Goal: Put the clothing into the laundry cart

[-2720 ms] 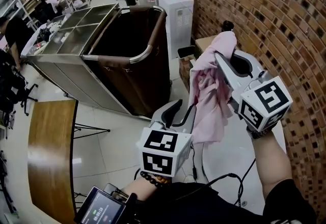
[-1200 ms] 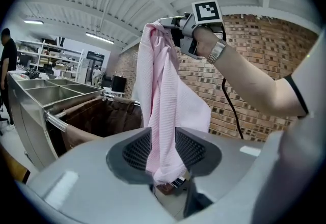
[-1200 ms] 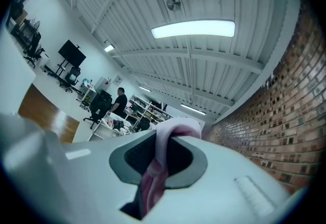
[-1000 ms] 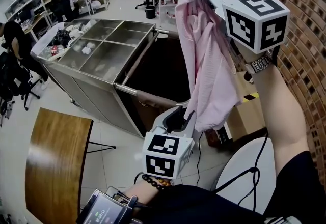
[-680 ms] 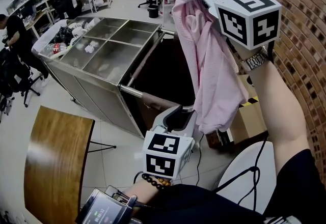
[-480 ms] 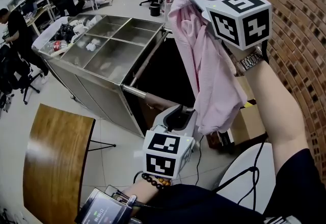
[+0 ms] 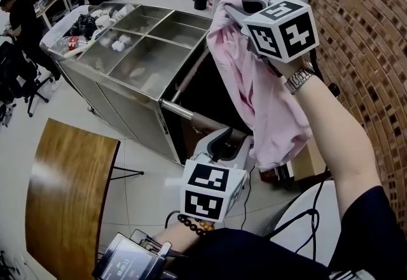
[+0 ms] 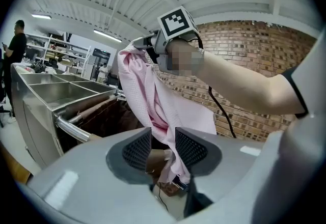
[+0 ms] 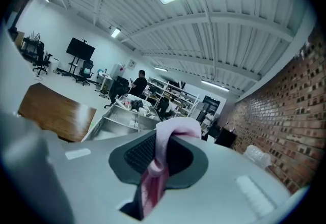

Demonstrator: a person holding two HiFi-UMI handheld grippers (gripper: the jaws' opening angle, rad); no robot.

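Gripping the pink garment (image 7: pixel 264 107) by a bunched top fold, the right gripper (image 7: pixel 241 8) has its jaws clamped on the cloth; a loop pokes out past the tips and the rest hangs straight down below them. Left gripper (image 8: pixel 163 147) is held lower with its jaws apart. The garment's bottom edge dangles in line with the gap and close to one pad; contact can't be told. The laundry cart (image 7: pixel 181 109), a dark bag on a metal rail, sits below and beyond the right jaws and ahead of the left jaws. The garment isn't in it yet. Steel compartment trolley (image 7: pixel 127 49) adjoins the cart's far side. Brick wall (image 7: pixel 356 30) is behind the right gripper, wooden table (image 7: pixel 63 196) off beside the left one.
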